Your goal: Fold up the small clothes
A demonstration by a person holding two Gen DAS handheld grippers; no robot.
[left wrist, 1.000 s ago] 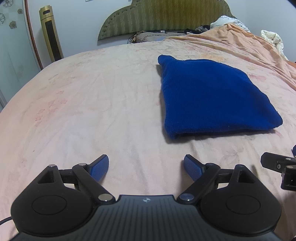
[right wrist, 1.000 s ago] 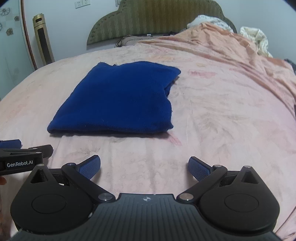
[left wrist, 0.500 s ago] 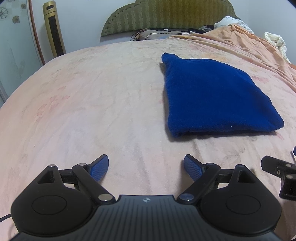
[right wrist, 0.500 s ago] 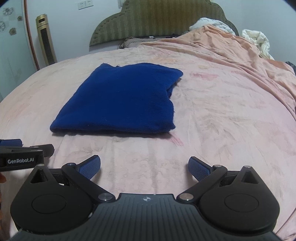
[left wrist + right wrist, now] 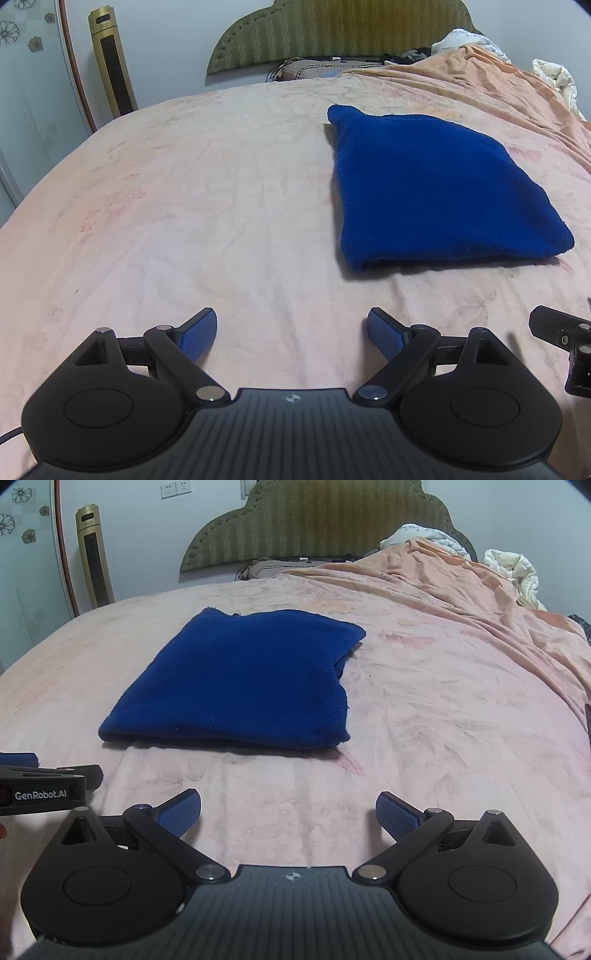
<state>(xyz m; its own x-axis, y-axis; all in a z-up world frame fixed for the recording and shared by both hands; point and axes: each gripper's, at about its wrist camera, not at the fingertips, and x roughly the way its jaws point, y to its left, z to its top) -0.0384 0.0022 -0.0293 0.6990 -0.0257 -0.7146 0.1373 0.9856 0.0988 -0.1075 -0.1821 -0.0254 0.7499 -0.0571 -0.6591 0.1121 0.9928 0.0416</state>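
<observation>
Both grippers, left gripper and right gripper, spread and empty, short of blue garment ahead, already folded flat, seemingly done

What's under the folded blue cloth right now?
The blue cloth lies flat on the pink bedsheet. Only sheet shows around its edges; whatever lies beneath it or between its folded layers is covered.
</observation>
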